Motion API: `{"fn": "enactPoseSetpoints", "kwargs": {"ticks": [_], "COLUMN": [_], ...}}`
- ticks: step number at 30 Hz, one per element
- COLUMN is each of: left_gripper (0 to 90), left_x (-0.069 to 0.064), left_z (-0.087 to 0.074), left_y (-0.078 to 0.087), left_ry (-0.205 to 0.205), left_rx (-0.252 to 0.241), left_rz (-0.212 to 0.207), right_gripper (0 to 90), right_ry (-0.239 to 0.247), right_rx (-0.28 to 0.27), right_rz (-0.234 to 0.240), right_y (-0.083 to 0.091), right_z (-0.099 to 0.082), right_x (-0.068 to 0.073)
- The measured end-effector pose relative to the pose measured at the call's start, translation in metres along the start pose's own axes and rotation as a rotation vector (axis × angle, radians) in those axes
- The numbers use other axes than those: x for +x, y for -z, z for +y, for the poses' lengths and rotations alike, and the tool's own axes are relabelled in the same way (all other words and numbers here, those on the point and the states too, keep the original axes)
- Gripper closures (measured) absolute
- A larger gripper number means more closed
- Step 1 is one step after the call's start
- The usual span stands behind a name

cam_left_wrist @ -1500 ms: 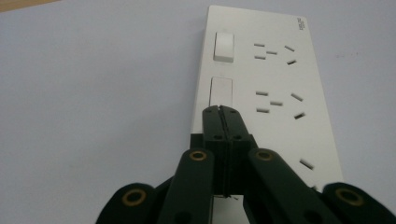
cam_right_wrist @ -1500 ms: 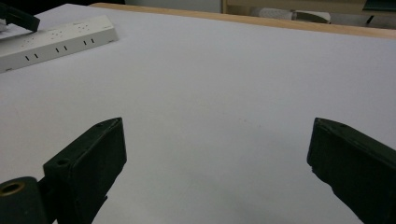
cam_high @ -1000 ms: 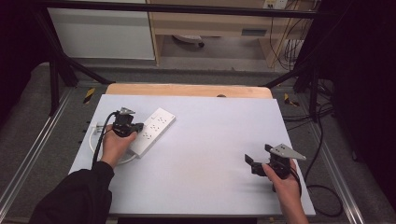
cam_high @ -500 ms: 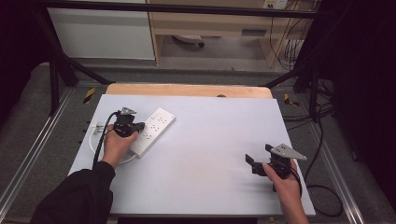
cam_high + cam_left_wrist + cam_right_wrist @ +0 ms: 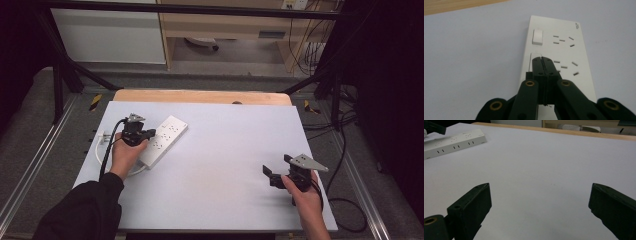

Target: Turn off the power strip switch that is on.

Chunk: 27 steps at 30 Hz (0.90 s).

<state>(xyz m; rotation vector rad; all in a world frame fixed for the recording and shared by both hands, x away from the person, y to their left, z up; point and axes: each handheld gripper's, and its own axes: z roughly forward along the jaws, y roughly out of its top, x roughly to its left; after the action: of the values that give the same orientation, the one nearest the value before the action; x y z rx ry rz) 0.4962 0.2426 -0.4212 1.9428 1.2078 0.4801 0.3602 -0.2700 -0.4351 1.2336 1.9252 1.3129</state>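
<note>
Left tool [image 5: 543, 61]: jaws pressed together with nothing between, tips resting on a rocker switch of the power strip [image 5: 564, 50] directly beneath. The strip's long axis runs straight ahead of the tips on the counter [image 5: 225, 150]. Right tool [image 5: 274, 175]: jaws spread wide, empty, well apart from the strip.

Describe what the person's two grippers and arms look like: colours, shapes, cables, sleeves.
Both grippers are black. The left gripper has flat matte jaws on linkage arms with brass-coloured pivot rings, and a black cable trails from it. The right gripper has blocky black jaws and a grey three-cornered plate on top. The left arm wears a black sleeve.
</note>
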Motion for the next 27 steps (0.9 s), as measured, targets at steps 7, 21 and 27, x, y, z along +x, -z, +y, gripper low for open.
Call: {"fn": "enactPoseSetpoints", "kwargs": {"ticks": [7, 21, 27], "left_gripper": [87.3, 52.7, 33.7], "left_x": [-0.001, -0.009, -0.014], "left_z": [0.001, 0.005, 0.008], "left_y": [0.0, 0.002, 0.002], "left_ry": [0.0, -0.019, -0.021], "left_rx": [-0.01, -0.083, -0.133], "left_rz": [0.006, 0.011, -0.002], "right_gripper": [5.0, 5.0, 5.0], "right_ry": [-0.001, 0.002, 0.001], "right_rx": [-0.002, -0.001, -0.001], "right_rz": [0.001, 0.0, 0.001], "right_y": [0.0, 0.0, 0.0], "right_z": [0.0, 0.0, 0.0], "right_x": [0.0, 0.0, 0.0]}}
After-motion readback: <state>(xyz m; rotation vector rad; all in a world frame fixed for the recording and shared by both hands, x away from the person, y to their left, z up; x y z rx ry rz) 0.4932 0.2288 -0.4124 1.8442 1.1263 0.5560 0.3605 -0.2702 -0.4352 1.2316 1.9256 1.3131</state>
